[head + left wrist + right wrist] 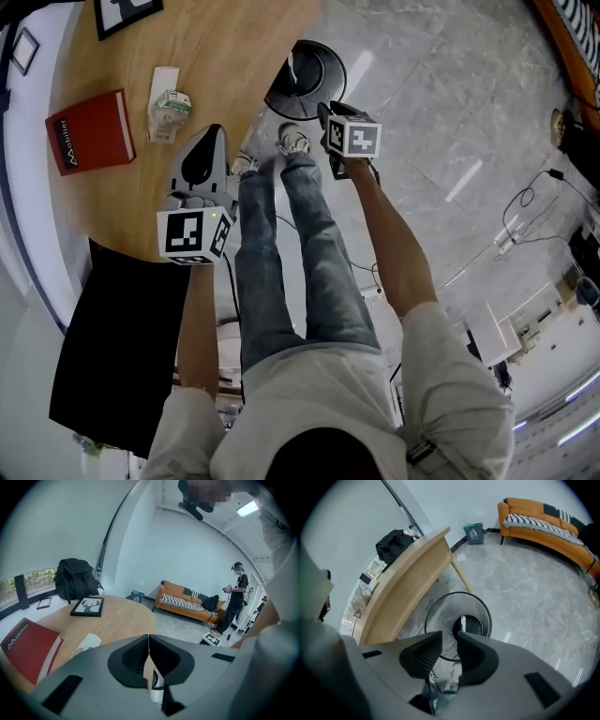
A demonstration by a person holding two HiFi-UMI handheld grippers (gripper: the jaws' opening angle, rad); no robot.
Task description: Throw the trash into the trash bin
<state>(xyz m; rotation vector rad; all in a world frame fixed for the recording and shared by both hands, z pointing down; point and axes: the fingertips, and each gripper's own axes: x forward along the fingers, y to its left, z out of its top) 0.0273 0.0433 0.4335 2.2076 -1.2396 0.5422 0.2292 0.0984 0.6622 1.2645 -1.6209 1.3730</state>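
A black wire trash bin [314,70] stands on the grey floor beside the round wooden table [234,56]. My right gripper [328,117] hangs over the bin, pointing steeply down. In the right gripper view its jaws [449,641] stand a little apart with nothing between them, above the bin's rim [436,606]. A white scrap [462,620] lies inside the bin. A crumpled carton [170,106] and a white paper [164,80] lie on the table. My left gripper [212,131] hovers at the table's edge near them, shut and empty [149,641].
A red book [91,131] and a framed deer picture [87,606] lie on the table, with a black backpack [75,576] behind it. A black sheet-like thing [122,347] is at lower left. The wearer's shoes [295,141] stand by the bin. An orange sofa [187,604] and a standing person [236,597] are further off.
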